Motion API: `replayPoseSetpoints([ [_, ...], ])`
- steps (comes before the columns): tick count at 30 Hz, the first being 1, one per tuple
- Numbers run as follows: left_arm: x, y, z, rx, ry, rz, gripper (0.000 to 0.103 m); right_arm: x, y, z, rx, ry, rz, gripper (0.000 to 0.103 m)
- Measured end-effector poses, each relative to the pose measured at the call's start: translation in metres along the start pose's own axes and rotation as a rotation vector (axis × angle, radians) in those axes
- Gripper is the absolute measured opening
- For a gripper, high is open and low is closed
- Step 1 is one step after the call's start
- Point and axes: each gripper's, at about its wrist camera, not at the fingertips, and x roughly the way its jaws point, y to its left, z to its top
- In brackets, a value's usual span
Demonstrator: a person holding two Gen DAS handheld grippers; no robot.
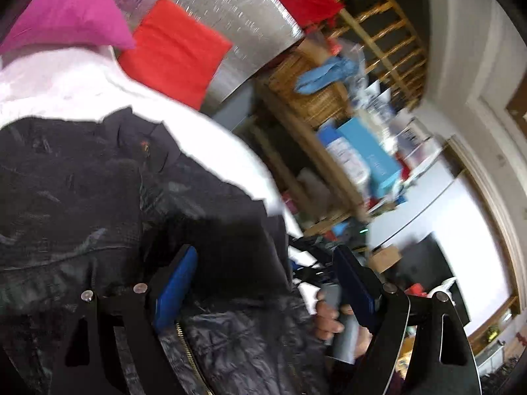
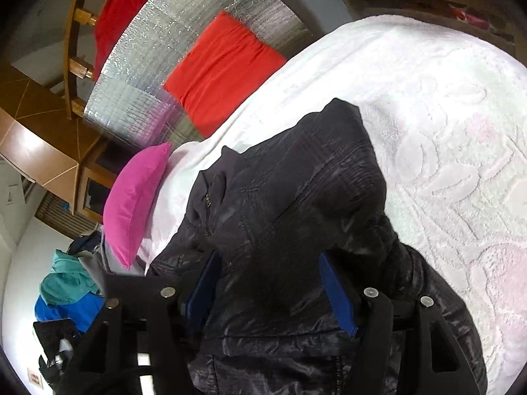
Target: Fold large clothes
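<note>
A black quilted jacket [image 1: 98, 197] with a gold zipper [image 1: 187, 345] lies crumpled on a white embossed bed cover [image 1: 49, 82]. My left gripper [image 1: 265, 288] stands open wide at the jacket's right edge. One blue pad is over the fabric and the other is clear of it, beside a hand [image 1: 326, 322] that grips a grey handle. In the right wrist view the jacket [image 2: 296, 181] rises in a hump on the bed cover [image 2: 444, 131]. My right gripper [image 2: 270, 293] is open, with bunched jacket fabric filling the gap between its blue pads.
A pink pillow [image 2: 135, 204] and an orange-red pillow [image 2: 224, 69] sit at the head of the bed against a silver foil panel [image 2: 148, 82]. Teal and blue clothes [image 2: 66, 289] are piled beside the bed. Cluttered wooden shelves [image 1: 329, 115] stand beyond the bed's other side.
</note>
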Motion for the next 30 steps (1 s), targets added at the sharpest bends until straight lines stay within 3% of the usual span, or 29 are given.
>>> replayPoseSetpoints([
  [2,-0.025,0.002,0.004,0.008,-0.062,0.029,0.086,0.001,0.004,-0.002,-0.015,0.016,0.02,0.07],
  [5,-0.059,0.021,0.011,-0.032,-0.149,0.162,0.087,0.007,0.003,-0.005,0.007,0.08,0.109,0.07],
  [7,-0.074,0.04,0.014,-0.088,-0.193,0.322,0.087,0.011,-0.001,-0.005,0.035,0.119,0.131,0.071],
  [10,-0.081,0.063,0.014,-0.115,-0.188,0.567,0.087,0.015,-0.007,-0.004,0.027,0.143,0.102,0.071],
  [18,-0.056,0.099,0.006,-0.167,0.0,0.749,0.087,0.031,-0.011,-0.015,-0.065,0.271,0.112,0.07],
  [22,-0.042,0.102,0.006,-0.156,0.031,0.798,0.087,0.046,0.004,-0.029,-0.178,0.304,0.058,0.07],
  [23,-0.045,0.105,-0.001,-0.149,0.031,0.802,0.087,0.046,0.008,-0.032,-0.21,0.312,0.056,0.067],
  [25,-0.042,0.105,-0.003,-0.137,0.042,0.817,0.087,0.049,0.019,-0.042,-0.285,0.334,0.033,0.049],
  [27,-0.042,0.107,-0.005,-0.133,0.049,0.825,0.087,0.049,0.027,-0.048,-0.35,0.327,0.003,0.022],
  [30,-0.041,0.11,-0.005,-0.137,0.052,0.83,0.087,0.042,0.036,-0.053,-0.422,0.294,-0.019,0.012],
])
